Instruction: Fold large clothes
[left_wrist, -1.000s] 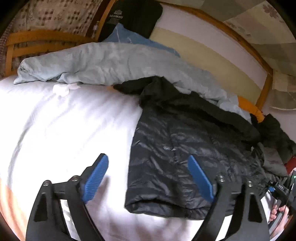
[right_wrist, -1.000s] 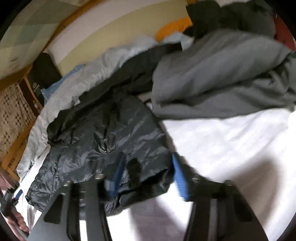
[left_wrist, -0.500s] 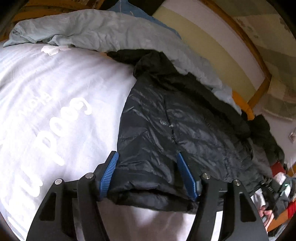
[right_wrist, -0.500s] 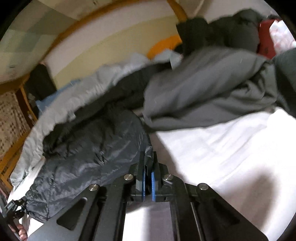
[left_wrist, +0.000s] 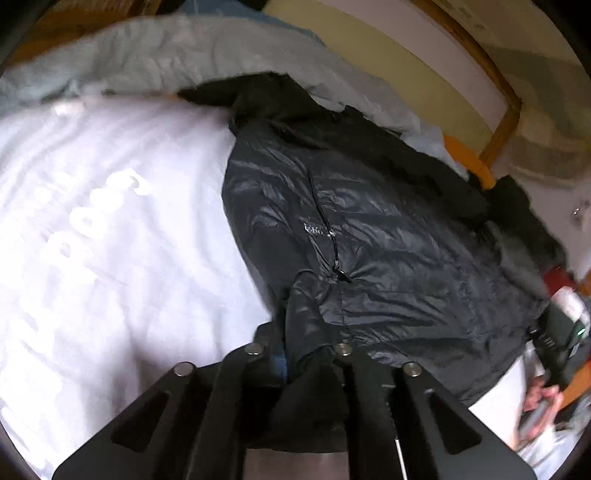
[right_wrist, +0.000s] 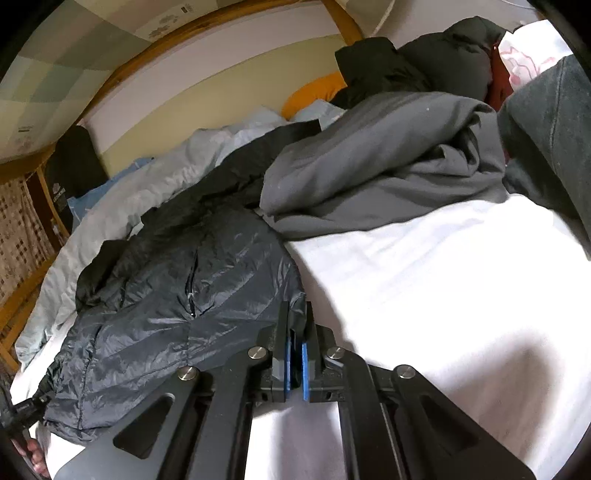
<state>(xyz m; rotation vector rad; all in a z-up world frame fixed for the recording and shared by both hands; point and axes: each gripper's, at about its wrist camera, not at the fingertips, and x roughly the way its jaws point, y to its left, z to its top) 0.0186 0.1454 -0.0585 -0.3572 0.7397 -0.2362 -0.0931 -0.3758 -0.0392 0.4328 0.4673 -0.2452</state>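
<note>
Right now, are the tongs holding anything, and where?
Yes. Both tongs pinch the black puffer jacket along its bottom hem: left tongs at one corner, right tongs at the other.

My jacket (left_wrist: 369, 236) lies spread on the bed sheet (left_wrist: 110, 240), its hem toward me and its collar away at twelve o'clock. My left gripper (left_wrist: 310, 354) grips the hem corner at six o'clock in the left view; my right gripper (right_wrist: 294, 343) pinches the opposite hem corner. Behind the jacket a duvet (left_wrist: 166, 55) runs along the headboard (right_wrist: 207, 40). In the right view, a heaped blanket (right_wrist: 388, 162) sits at one o'clock, overlapping the jacket's far edge, with bare sheet at three o'clock.
</note>
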